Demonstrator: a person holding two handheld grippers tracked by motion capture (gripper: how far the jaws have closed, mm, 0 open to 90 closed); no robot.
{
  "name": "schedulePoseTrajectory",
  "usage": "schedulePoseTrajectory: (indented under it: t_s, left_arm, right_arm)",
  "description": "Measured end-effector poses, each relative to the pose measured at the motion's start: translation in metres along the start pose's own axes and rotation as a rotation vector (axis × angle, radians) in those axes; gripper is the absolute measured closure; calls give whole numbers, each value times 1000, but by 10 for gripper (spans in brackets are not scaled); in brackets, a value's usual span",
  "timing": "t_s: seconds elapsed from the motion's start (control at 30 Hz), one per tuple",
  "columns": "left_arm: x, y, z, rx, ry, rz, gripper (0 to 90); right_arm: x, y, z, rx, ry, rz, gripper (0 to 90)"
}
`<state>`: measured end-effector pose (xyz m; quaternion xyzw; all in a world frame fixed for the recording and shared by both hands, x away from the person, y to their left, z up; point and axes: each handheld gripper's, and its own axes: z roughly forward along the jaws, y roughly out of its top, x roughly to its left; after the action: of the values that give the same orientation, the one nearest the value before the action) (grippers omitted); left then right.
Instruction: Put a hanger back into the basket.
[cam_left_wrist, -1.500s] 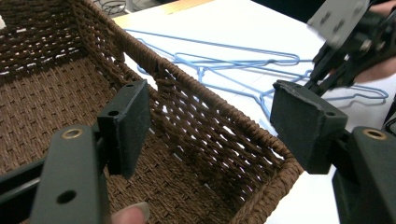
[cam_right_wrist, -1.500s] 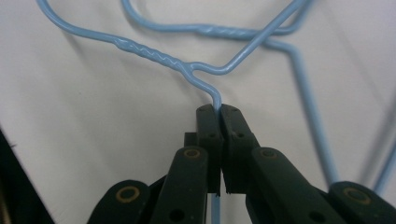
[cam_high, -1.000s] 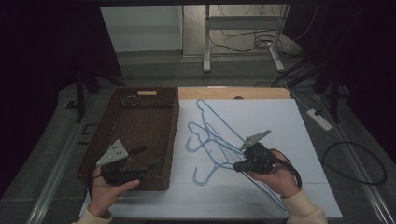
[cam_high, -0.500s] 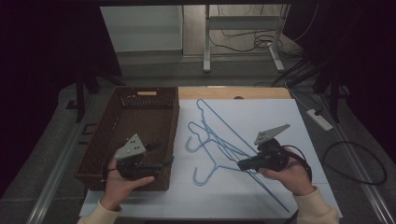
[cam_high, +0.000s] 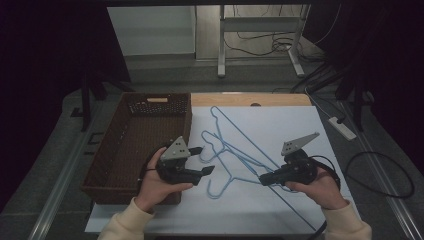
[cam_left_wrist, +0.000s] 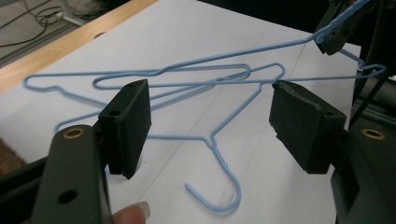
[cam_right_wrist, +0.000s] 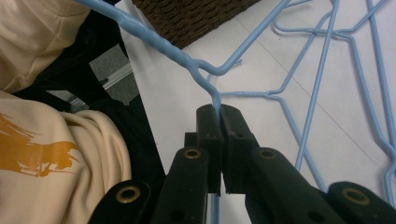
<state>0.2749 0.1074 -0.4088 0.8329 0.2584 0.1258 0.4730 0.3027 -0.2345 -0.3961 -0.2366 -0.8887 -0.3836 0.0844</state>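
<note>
Right gripper pinches a blue hanger.
Its jaws clamp the wire; the left gripper, jaws apart, faces the hanger at three o'clock.

We see a brown wicker basket on the counter's left side. Right of the counter, a white power strip lies on the floor.

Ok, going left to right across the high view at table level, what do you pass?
Brown basket → left gripper, fingers open → blue wire hangers → right gripper, fingers shut on a hanger → white power strip beside the table.
</note>
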Motion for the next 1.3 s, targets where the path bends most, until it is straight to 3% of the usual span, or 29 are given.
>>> schedulePoseTrajectory:
  t_s: [0.4, 0.8, 0.93, 1.0, 1.13, 1.3]
  left_arm:
    - [-2, 24, 44, 99, -38, 73, 323]
    - [-15, 29, 67, 197, -135, 250, 388]
    - [-18, 28, 71, 236, -137, 307, 519]
    - [-20, 28, 72, 259, -129, 334, 622]
    - [-25, 28, 69, 290, -132, 384, 742]
    - [-29, 29, 62, 296, -162, 386, 840]
  right_arm:
    - [3, 0, -3, 15, 55, -28, 883]
    - [6, -1, -4, 39, 136, -72, 883]
    - [6, -2, -4, 45, 149, -85, 883]
    - [5, -2, -4, 45, 148, -88, 882]
    - [0, -4, -10, 23, 128, -78, 881]
    - [-8, -5, -17, -17, 22, -60, 878]
